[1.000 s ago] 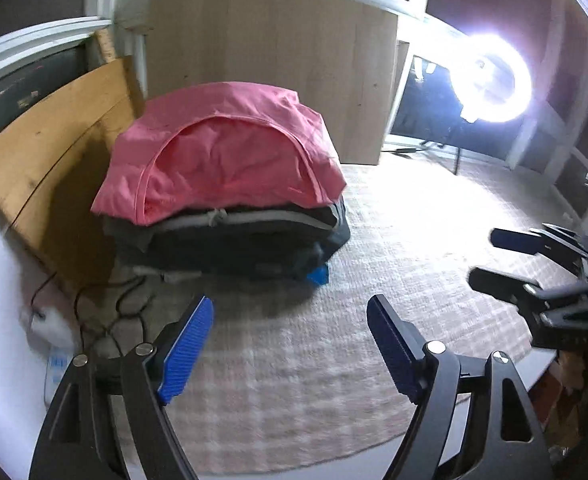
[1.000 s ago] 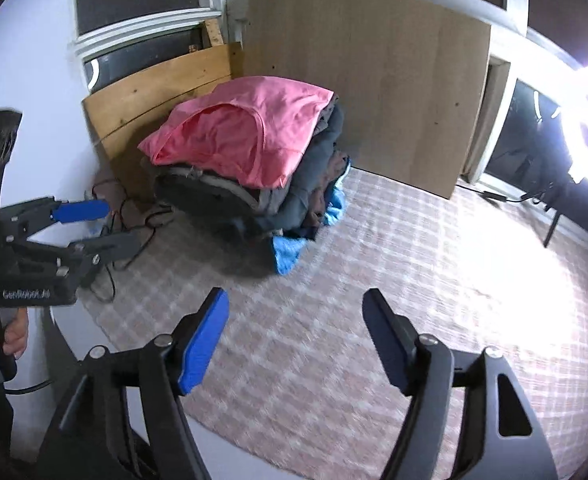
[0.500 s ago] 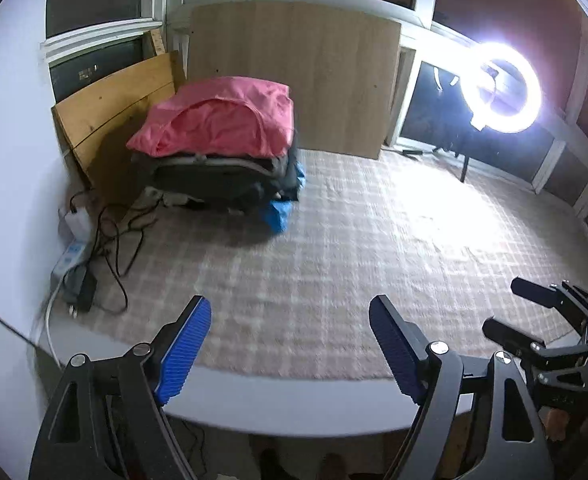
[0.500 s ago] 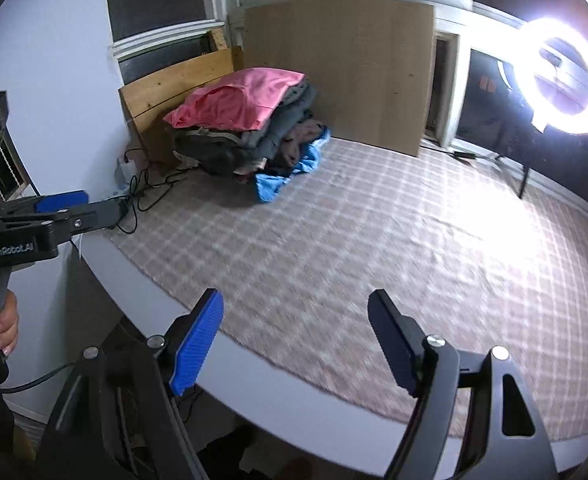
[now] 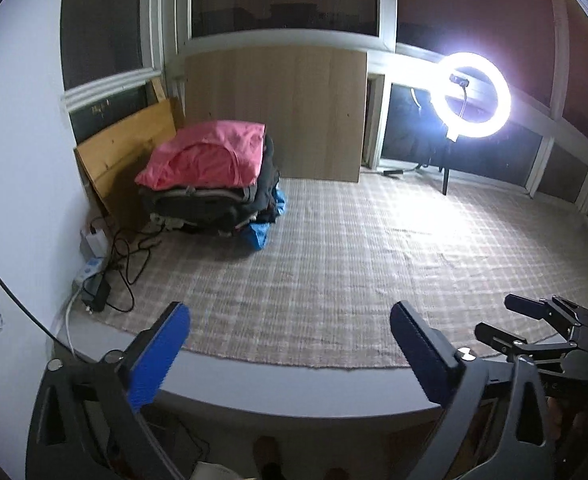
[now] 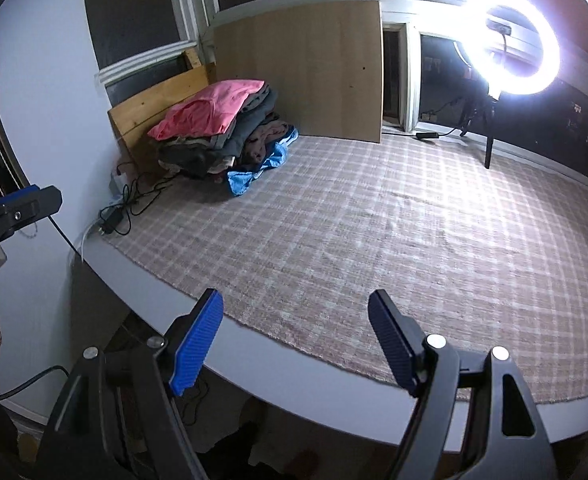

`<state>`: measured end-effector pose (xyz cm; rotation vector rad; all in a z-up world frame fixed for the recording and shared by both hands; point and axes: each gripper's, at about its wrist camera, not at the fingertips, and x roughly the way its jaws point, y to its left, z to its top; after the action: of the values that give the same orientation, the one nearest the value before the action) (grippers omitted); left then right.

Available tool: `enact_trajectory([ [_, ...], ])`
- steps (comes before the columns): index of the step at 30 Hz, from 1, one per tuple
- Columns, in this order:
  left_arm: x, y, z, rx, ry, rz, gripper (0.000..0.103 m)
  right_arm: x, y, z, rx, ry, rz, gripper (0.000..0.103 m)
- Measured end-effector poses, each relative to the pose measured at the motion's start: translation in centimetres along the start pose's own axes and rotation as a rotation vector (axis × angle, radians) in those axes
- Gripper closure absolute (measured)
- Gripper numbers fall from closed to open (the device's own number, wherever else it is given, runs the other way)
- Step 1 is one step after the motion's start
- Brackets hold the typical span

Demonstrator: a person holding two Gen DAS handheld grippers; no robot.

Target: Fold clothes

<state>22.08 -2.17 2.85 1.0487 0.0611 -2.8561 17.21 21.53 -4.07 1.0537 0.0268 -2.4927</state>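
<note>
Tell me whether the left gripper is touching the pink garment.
Apart. The left wrist view shows the left gripper, jaws opening and empty, at the table's near edge, bare rug between it and the pink garment.

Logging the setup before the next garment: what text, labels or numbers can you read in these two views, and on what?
No text is readable in either view.
Left gripper, jaws opening with nothing between them: no marking visible.
Right gripper: no legible marking.
Power strip beside the clothes pile: any printing too small to read.
Ring light: glare, no label visible.
</note>
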Motion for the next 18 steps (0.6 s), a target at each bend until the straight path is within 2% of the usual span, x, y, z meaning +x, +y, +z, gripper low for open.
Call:
enact_trajectory([
  [6, -0.59, -0.62, 0.26, 0.005, -0.009, 0.009, 0.002, 0.05, -0.4, -0.2, -0.008, 0.014, 0.003, 0.029],
  [10, -0.88, -0.91, 0.26, 0.005, -0.021, 0.048, 0.001, -0.11, -0.46, -0.03, -0.009, 0.004, 0.011, 0.029],
  [18, 0.03, -0.33, 0.51, -0.016, 0.011, 0.04, 0.001, 0.2, -0.68, 0.17, -0.007, 0.008, 0.006, 0.028],
])
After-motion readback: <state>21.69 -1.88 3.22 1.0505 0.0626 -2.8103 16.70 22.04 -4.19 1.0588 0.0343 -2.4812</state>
